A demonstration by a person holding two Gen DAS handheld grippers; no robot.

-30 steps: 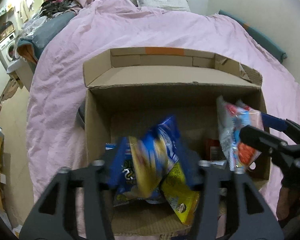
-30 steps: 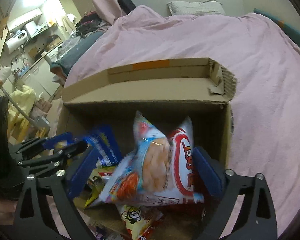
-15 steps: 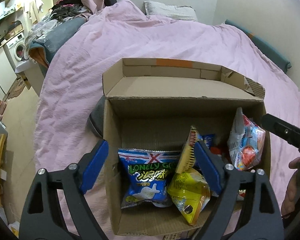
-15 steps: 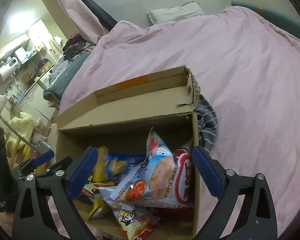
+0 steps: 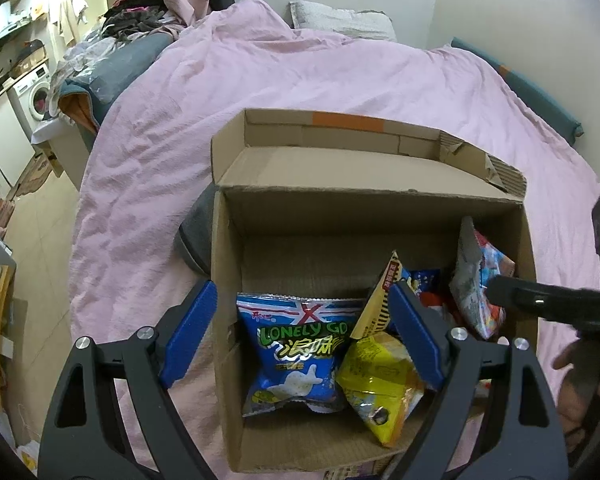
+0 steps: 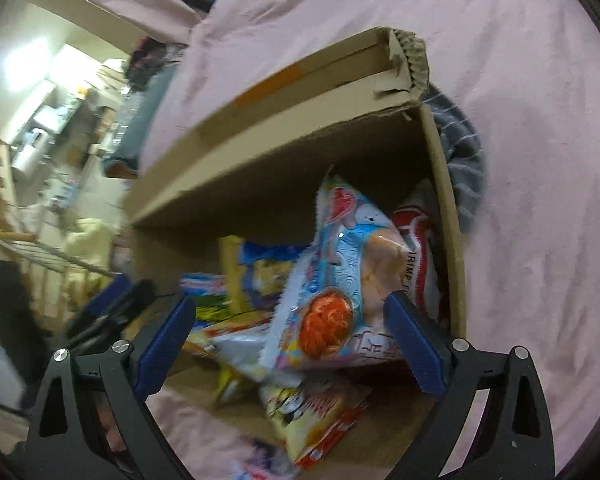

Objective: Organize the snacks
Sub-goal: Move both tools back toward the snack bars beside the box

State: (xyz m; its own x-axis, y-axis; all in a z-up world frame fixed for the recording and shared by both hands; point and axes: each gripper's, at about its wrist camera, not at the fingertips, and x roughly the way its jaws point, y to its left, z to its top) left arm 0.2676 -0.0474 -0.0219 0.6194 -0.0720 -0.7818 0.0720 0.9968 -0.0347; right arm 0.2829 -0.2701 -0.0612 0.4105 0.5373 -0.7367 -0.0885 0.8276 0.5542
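both jaws wide; striped cloth (image 6: 466, 168) right view only.

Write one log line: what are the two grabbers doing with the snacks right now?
left gripper: open, just widened, empty above blue bag | right gripper: open around shrimp bag | both bags in box

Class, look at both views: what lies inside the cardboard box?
The cardboard box holds a blue Lonely God bag, a yellow bag and a shrimp flakes bag. More packets lie beneath, mostly covered.
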